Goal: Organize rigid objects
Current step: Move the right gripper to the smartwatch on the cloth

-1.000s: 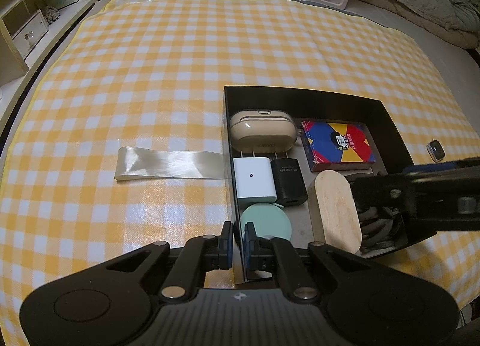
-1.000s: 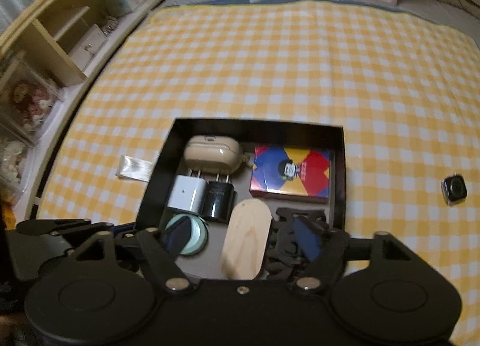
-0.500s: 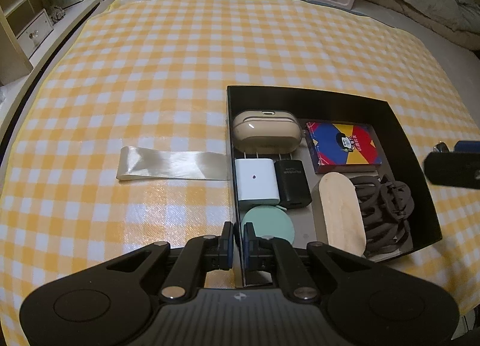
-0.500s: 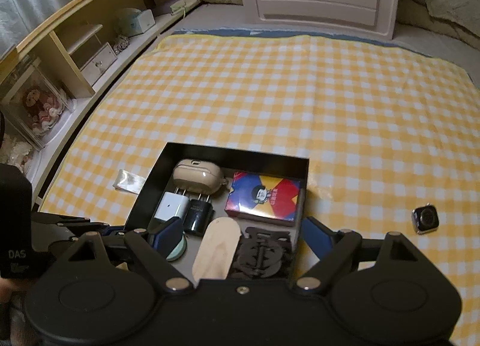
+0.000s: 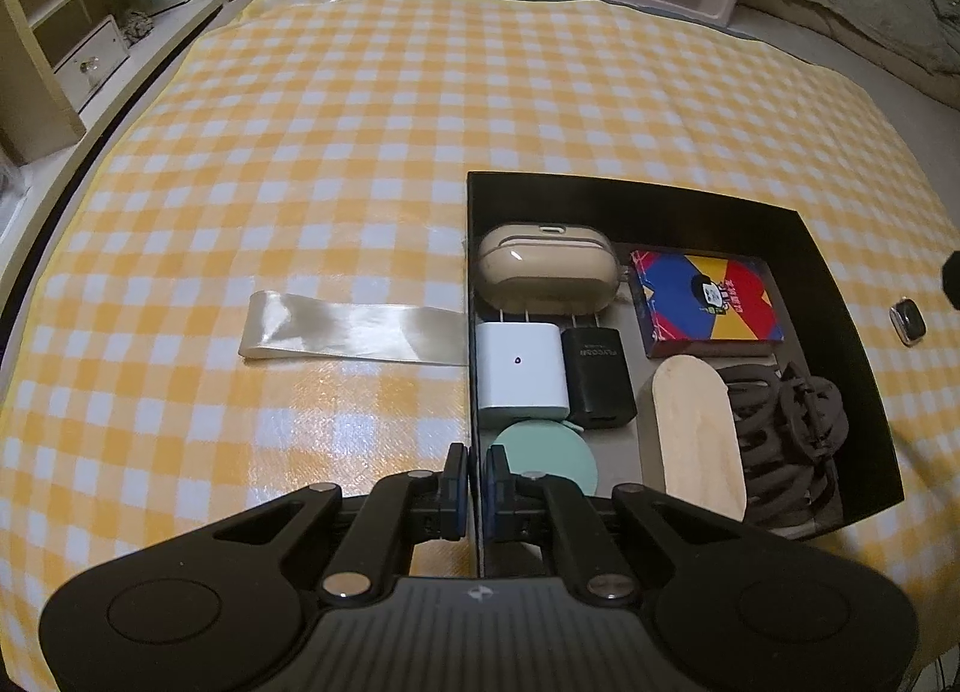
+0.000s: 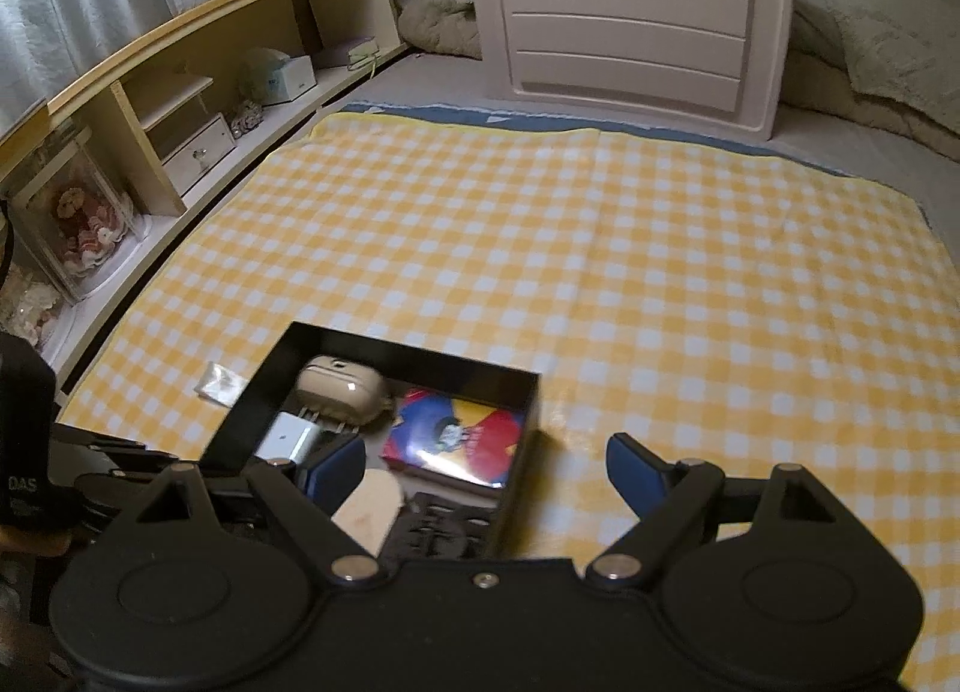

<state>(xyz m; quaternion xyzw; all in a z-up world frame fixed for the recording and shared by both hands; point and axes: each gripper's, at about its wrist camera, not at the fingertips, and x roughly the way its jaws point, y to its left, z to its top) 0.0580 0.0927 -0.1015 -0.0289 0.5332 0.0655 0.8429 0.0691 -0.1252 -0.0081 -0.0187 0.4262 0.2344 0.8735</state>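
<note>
The left gripper [image 5: 471, 479] is pinched on the near left wall of the black box [image 5: 636, 189], steadying it on the yellow checked cloth [image 5: 360, 122]; the right gripper [image 6: 486, 467] has just been spreading, stands wide with nothing between its jaws, and hangs above the box's right wall. Packing looks nearly done; inside lie a beige earbud case [image 5: 547, 269], 2 chargers, white [image 5: 521, 371] and black [image 5: 597, 377], a mint disc [image 5: 549, 461], a wooden oval [image 5: 699, 443], dark hair claws [image 5: 786, 434] and a colourful card pack [image 5: 708, 296]. Only 1 item shows outside, a small smartwatch [image 5: 909, 321] on the cloth just beyond the right wall; the next move probably calls for the right gripper to swing over, drop and close on it. Free space looks scarce. A satin ribbon [image 5: 354, 335] trails from the left wall, clear of that route.
</note>
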